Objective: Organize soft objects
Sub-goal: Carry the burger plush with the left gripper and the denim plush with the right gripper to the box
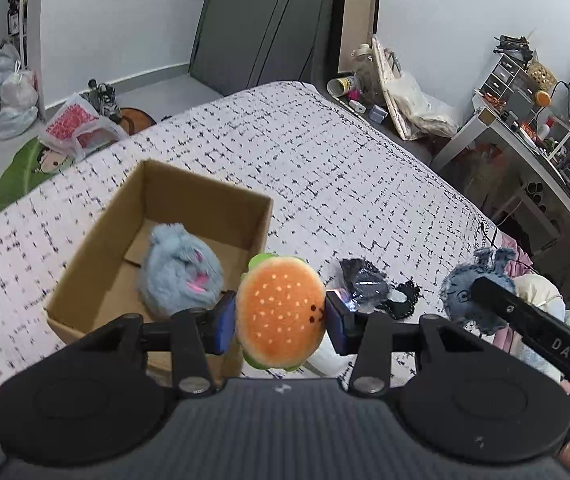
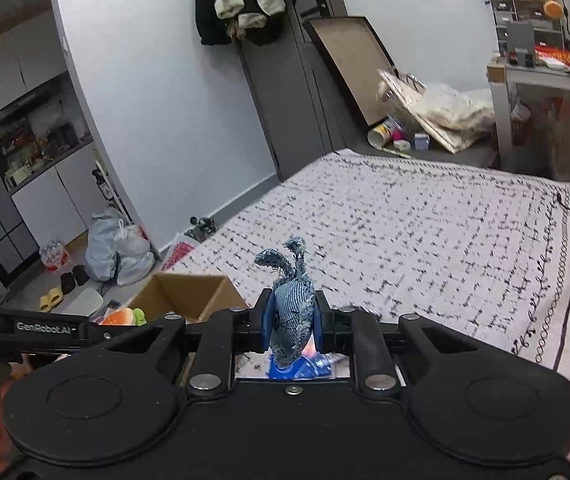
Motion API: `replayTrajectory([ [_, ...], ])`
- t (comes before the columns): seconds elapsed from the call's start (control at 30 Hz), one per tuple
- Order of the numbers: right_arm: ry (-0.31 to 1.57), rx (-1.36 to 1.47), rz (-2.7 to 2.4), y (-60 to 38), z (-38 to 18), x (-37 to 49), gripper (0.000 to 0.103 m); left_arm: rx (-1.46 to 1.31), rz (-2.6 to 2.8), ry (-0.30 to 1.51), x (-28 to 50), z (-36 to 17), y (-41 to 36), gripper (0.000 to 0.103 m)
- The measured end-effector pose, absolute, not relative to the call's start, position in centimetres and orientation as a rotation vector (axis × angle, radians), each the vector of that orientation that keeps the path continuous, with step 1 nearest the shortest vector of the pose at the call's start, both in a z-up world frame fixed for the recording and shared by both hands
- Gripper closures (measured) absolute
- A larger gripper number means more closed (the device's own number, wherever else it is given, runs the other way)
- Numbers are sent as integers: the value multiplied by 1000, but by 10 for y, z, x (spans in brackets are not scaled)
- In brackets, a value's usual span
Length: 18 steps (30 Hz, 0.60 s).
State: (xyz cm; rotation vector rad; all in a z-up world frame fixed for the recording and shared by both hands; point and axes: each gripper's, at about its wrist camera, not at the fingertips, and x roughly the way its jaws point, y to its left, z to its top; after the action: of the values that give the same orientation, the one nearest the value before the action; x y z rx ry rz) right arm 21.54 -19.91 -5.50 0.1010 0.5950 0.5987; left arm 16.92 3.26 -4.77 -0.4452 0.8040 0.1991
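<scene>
The left gripper (image 1: pixel 280 318) is closed on a hamburger plush (image 1: pixel 279 312), its blue pads pressing the bun from both sides, and it holds the toy in the air at the near right corner of the open cardboard box (image 1: pixel 205 200), probably so that it can go in beside the fluffy blue-grey plush (image 1: pixel 181 270) already lying on the box floor. The right gripper (image 2: pixel 291 326) is likewise clamped on a small denim whale toy (image 2: pixel 290 312), tail up, held above the patterned bedspread (image 2: pixel 425 220) to the right of the box, apparently waiting its turn. A dark crumpled item in clear wrapping (image 1: pixel 363 284) lies on the bedspread between the two toys; what it is cannot be made out. The near wall of the box is hidden behind the left gripper body, and the hamburger's lower half is partly cut off by it. In the right wrist view only a sliver of the hamburger shows.
</scene>
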Motion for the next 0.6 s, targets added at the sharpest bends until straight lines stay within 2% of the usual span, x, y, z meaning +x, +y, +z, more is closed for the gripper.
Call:
replayTrajectory([
  [0.6,566,123,633,-153,-49,212,84,-422,175,741,177,-29,84,58],
])
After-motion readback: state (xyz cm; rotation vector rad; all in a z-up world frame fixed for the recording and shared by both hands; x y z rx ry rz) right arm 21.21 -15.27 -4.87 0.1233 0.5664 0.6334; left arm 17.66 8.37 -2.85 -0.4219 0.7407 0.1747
